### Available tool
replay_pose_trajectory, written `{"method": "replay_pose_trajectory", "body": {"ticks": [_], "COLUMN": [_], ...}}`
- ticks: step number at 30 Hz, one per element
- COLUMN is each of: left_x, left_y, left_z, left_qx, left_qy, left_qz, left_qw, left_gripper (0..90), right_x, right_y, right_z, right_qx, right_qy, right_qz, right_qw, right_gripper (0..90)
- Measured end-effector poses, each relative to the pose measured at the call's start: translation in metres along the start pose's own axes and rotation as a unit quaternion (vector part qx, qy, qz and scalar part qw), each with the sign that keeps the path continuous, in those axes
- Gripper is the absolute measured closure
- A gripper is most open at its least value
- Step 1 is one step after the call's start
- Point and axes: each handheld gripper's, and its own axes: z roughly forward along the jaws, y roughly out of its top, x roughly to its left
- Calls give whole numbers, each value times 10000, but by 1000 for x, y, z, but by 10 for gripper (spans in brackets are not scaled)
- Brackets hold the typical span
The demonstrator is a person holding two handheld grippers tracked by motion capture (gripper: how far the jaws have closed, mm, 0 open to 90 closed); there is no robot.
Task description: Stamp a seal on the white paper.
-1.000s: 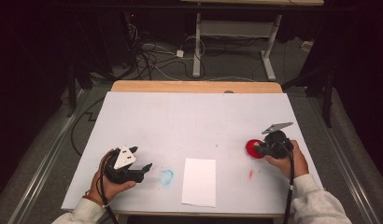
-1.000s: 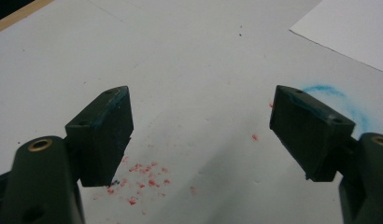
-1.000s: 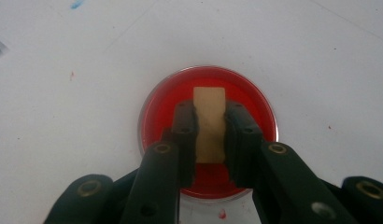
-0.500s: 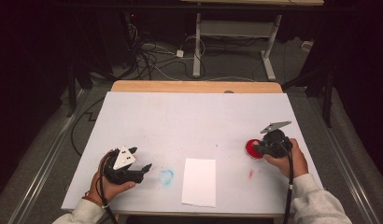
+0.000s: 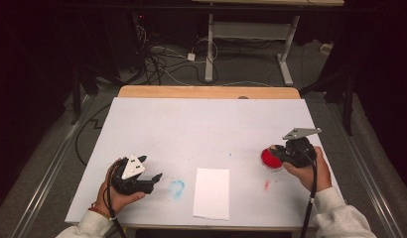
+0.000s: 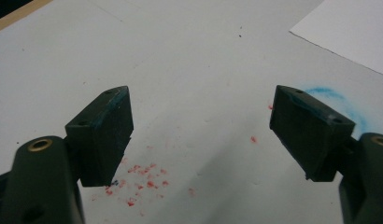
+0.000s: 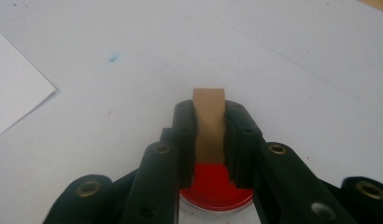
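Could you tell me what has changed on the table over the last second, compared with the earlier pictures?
Nothing has visibly changed. The right gripper stays shut on the brown stamp over the red ink pad, and the left gripper stays open beside the blue smudge. The white paper lies where it was.

Between your left gripper's (image 6: 199, 135) wide-apart jaws lies only bare table (image 5: 201, 124), flecked with red specks (image 6: 143, 175); ahead of the jaws nothing stands. The white paper sheet (image 5: 212, 193) lies flat beyond the right-hand jaw, past a blue smear (image 5: 177, 188). Your right gripper's (image 7: 209, 140) jaws have no gap: a tan block (image 7: 209, 123) sits between them, with the red dish (image 7: 216, 186) directly beneath. Ahead of those jaws the table is open.
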Motion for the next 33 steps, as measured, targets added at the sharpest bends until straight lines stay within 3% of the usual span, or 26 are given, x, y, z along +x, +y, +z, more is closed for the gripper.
{"method": "replay_pose_trajectory", "body": {"ticks": [3, 14, 21, 26, 33], "left_x": [-1, -1, -1, -1, -1], "left_y": [0, -1, -1, -1, -1], "left_z": [1, 0, 1, 1, 0], "left_qx": [28, 42, 61, 59, 58], "left_qy": [-4, 1, -6, -11, -12], "left_qz": [14, 27, 31, 40, 23], "left_qw": [10000, 10000, 10000, 10000, 10000], "left_gripper": [210, 209, 210, 209, 209], "right_x": [4, 15, 30, 53, 74], "right_y": [4, 18, 26, 34, 39], "right_z": [-12, -31, -35, -31, -26], "right_qx": [-276, -687, -799, -794, -753], "right_qy": [-34, 95, 305, 556, 766], "right_qz": [15, -127, -334, -588, -843], "right_qw": [9996, 9975, 9958, 9935, 9906], "right_gripper": [759, 759, 759, 759, 759]}}
